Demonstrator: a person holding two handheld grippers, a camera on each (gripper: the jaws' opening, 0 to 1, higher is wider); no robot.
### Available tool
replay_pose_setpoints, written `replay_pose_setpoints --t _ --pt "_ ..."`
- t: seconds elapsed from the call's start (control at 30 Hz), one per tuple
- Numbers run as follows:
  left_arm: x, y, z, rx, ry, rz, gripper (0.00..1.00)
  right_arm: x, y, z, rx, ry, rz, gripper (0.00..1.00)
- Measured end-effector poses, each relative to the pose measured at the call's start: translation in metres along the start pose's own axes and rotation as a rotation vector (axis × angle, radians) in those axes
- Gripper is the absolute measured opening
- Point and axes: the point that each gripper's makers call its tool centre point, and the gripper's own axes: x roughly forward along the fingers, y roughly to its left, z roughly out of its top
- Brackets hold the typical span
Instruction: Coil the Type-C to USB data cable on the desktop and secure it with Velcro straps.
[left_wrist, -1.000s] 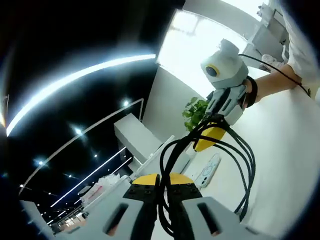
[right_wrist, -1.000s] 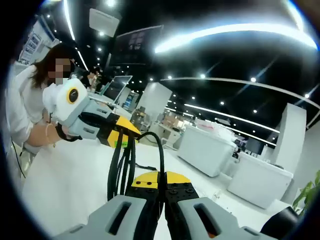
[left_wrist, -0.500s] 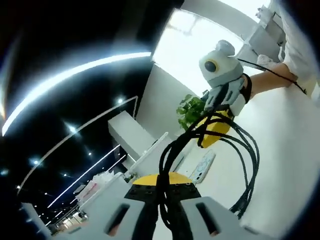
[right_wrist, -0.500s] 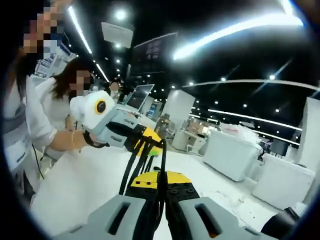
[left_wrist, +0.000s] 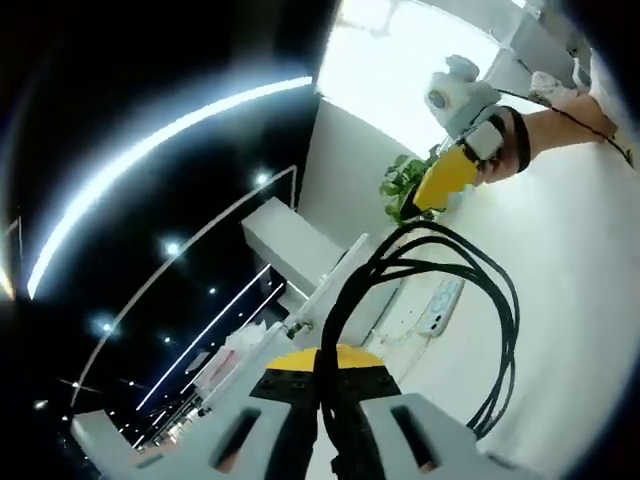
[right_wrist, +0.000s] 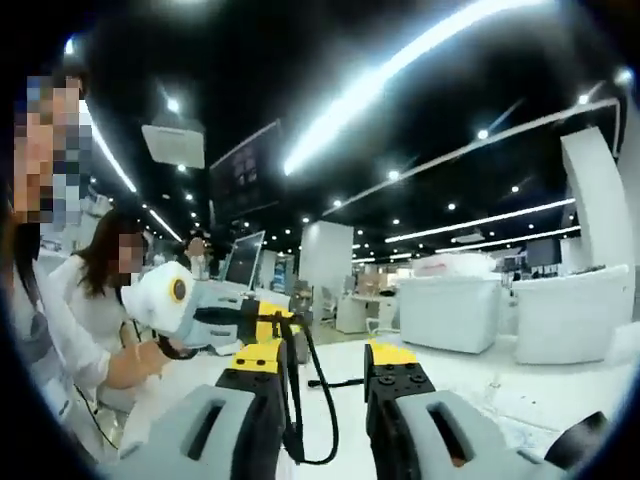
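A green potted plant stands beyond the white desk, where a white power strip lies; a monitor glows behind.

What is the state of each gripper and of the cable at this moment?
left gripper: shut on the cable, held up off the desk.
right gripper: open, jaws apart; a cable strand hangs between them.
cable: coiled in several black loops, with no strap seen around it.
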Motion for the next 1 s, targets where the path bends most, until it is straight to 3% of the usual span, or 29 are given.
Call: replay_pose_setpoints --t 0.03,0.07,0.13,0.17,0.27,0.33,0.4,0.5,0.53,0.57,0.6,0.63,0.7,0.8,0.83,0.87,0.93,1.0 --pt "-0.001 0.004 -0.005 0.012 0.050 0.023 0.05 0.002 0.003 0.004 -0.068 -0.020 -0.038 0.27" --pt "0.000 0.006 -0.006 0.043 0.074 0.034 0.05 0.003 -0.001 0.003 -0.116 0.000 -0.105 0.26" --pt "0.000 0.007 -0.007 0.033 0.101 0.034 0.05 0.005 0.003 0.003 -0.227 0.011 -0.164 0.24" --pt "0.000 0.007 -0.008 0.033 0.120 0.030 0.05 0.006 0.005 0.001 -0.236 0.026 -0.191 0.23" --pt "0.000 0.009 -0.007 0.000 0.136 0.025 0.05 0.008 0.023 0.004 -0.194 0.021 -0.152 0.30" --pt "-0.001 0.010 -0.005 -0.010 0.135 0.024 0.05 0.007 0.022 0.009 -0.230 0.011 -0.182 0.30" --pt "-0.002 0.007 0.003 -0.016 0.126 0.015 0.05 0.012 0.015 0.004 -0.344 0.064 -0.250 0.30" --pt "-0.002 -0.005 0.018 -0.036 0.141 -0.031 0.05 0.024 0.014 -0.011 -0.472 0.141 -0.289 0.30" --pt "-0.004 -0.008 0.024 -0.048 0.137 -0.046 0.05 0.026 0.013 -0.014 -0.526 0.159 -0.301 0.28" --pt "-0.007 -0.009 0.024 -0.053 0.167 -0.044 0.05 0.023 0.004 -0.012 -0.614 0.184 -0.373 0.24" --pt "-0.008 -0.009 0.026 -0.041 0.172 -0.053 0.05 0.021 0.000 -0.006 -0.704 0.177 -0.397 0.16" --pt "-0.012 -0.010 0.027 -0.049 0.177 -0.068 0.05 0.020 0.000 -0.004 -0.707 0.158 -0.401 0.12" --pt "-0.019 -0.020 0.028 -0.145 0.191 -0.142 0.05 0.017 0.002 -0.007 -0.705 0.184 -0.382 0.10" --pt "-0.030 -0.025 0.030 -0.200 0.216 -0.199 0.05 0.015 0.005 -0.007 -0.757 0.271 -0.330 0.07" --pt "-0.035 -0.024 0.030 -0.202 0.227 -0.206 0.05 0.014 0.010 -0.006 -0.731 0.289 -0.301 0.06" --pt "-0.036 -0.024 0.030 -0.206 0.229 -0.207 0.05 0.015 0.014 -0.006 -0.687 0.301 -0.266 0.06" --pt "-0.042 -0.017 0.032 -0.253 0.235 -0.221 0.05 0.015 0.025 -0.007 -0.548 0.391 -0.158 0.05" --pt "-0.046 -0.019 0.023 -0.336 0.274 -0.274 0.05 0.018 0.036 -0.018 -0.390 0.505 -0.015 0.05"
